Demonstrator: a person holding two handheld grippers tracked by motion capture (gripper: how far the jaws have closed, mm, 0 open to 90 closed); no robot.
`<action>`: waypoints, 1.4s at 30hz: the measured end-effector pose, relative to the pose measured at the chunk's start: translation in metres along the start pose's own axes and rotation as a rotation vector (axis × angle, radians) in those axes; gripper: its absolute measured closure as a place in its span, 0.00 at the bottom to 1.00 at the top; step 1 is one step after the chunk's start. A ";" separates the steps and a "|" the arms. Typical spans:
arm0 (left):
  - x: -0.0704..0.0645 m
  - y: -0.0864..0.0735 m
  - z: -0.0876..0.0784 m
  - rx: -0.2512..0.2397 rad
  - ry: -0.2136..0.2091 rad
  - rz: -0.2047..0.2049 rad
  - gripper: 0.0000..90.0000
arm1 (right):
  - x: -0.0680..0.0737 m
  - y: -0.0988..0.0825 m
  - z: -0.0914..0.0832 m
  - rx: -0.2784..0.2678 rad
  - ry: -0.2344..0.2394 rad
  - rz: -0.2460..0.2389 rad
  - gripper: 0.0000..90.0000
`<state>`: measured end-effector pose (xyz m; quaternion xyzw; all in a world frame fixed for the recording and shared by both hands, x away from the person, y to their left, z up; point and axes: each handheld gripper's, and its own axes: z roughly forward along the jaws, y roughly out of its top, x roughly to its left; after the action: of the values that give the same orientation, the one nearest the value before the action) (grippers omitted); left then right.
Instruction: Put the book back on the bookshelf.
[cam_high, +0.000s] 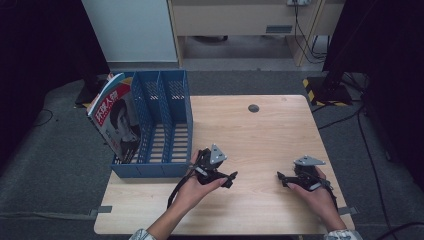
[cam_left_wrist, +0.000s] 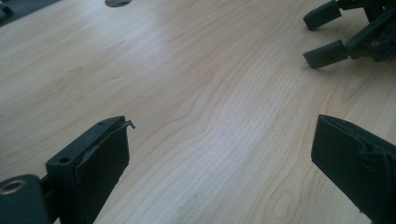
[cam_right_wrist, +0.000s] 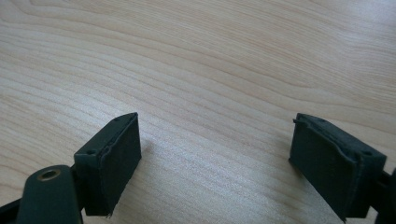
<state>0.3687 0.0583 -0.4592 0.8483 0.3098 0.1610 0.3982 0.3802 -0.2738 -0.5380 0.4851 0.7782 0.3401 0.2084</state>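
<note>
A blue three-slot file rack stands at the table's left side, with a magazine upright and leaning in its leftmost slot. My left gripper rests low over the wooden table just right of the rack's front corner, open with nothing between its jaws. My right gripper sits near the table's front right, also open and empty. The two grippers point toward each other. In the left gripper view the right gripper appears at the top right, its jaws apart.
A round cable hole lies at the table's far middle. Beyond the table are a white panel, a wooden cabinet and cables on the grey floor. Bare tabletop stretches between the rack and the right edge.
</note>
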 end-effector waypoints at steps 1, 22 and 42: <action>-0.002 0.000 0.002 0.006 0.000 0.003 0.04 | 0.000 0.000 0.000 0.000 0.000 0.000 0.18; -0.028 -0.006 0.054 0.128 -0.042 0.024 0.04 | 0.001 0.000 0.000 -0.002 0.005 -0.007 0.18; -0.003 -0.030 0.085 0.109 0.054 -0.080 0.05 | 0.001 0.000 0.000 -0.002 0.006 -0.010 0.18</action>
<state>0.3989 0.0217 -0.5363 0.8511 0.3620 0.1506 0.3492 0.3798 -0.2729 -0.5381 0.4801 0.7809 0.3411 0.2081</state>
